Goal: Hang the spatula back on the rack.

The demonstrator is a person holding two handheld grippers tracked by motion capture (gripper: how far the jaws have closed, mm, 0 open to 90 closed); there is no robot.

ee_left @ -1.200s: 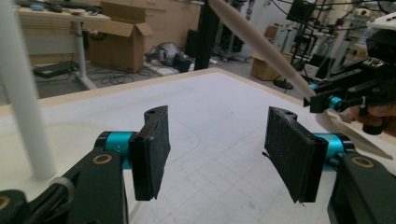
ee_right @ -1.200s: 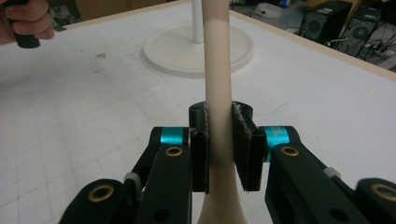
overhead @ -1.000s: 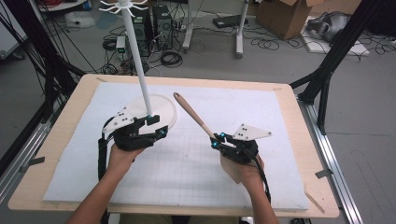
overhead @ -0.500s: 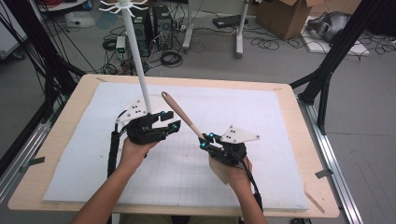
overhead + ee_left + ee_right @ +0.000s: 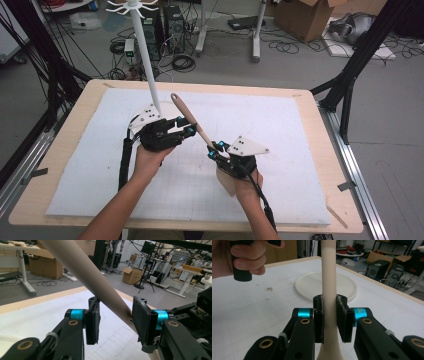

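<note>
— Over the middle of the white mat (image 5: pixel 300 150), what am I holding?

— My right gripper (image 5: pixel 329 315) has its pads clamped on the narrow part of a wooden handle (image 5: pixel 192 122), just above where it flares. I hold it low so the long end sticks up and away, free for the other hand.

— And the left?

— My left gripper (image 5: pixel 116 317) has its jaws apart around the same handle, higher up. One pad touches the wood; the other stands clear, so it isn't gripping. I'd judge I'm offering the handle across for a handover.

— Where's that leaning towards?

— Towards the white stand (image 5: pixel 142 55) with hooks on top, its round base (image 5: pixel 325 286) flat on the mat. Hanging the tool there looks likely, though I can't tell.
</note>
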